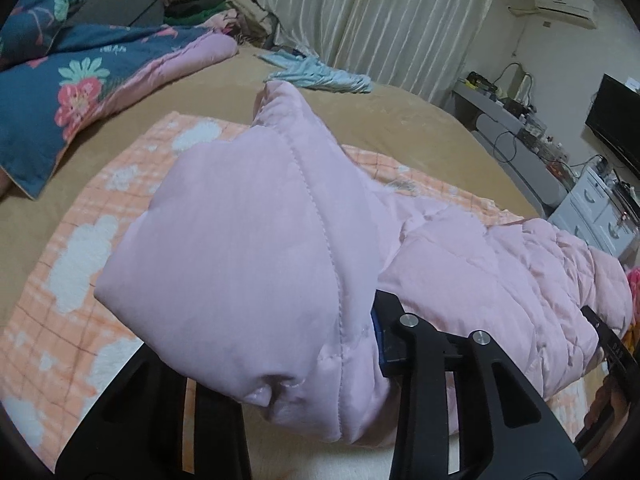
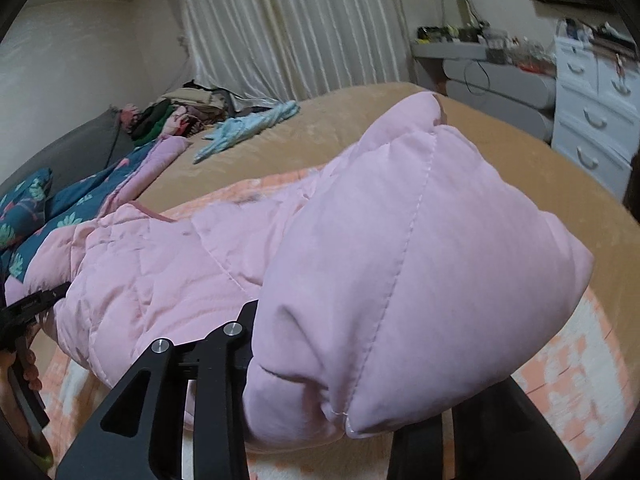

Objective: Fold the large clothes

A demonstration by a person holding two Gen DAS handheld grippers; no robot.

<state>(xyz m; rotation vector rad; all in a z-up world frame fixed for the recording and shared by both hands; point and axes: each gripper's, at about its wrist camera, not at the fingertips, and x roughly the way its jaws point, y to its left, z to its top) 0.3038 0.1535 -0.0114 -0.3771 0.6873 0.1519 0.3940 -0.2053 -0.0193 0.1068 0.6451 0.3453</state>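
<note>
Over the near edge of the bed [image 1: 404, 128], above the orange checked blanket [image 1: 76, 248], I held the pink padded jacket [image 1: 472, 264] by one end in both sets of jaws. My left gripper [image 1: 320, 356] was closed on a thick fold of the pink padding; the fabric bulged out between and over the black fingers, so I could see the grip but not the pads themselves. My right gripper [image 2: 320, 360] had the matching bunch at the other side of the same end, clamped in the same way. I took it at two corners so the end would stay spread and not bunch up in the middle.

The part I gripped hung clear of the blanket, while the rest of the jacket trailed down and lay across the blanket toward the middle of the bed. I judged this as the start of a fold: the raised end was meant to be carried over the part lying flat. The padding was puffy and slippery-looking, so I thought a shallow bite could slide out, and the bulk might spring open once laid down.

Toward the far edge of the bed lay a light blue garment [image 2: 248, 128], well apart from my work, and the floral quilt [image 1: 60, 88] sat bunched at the head-end corner, out of the way
</note>
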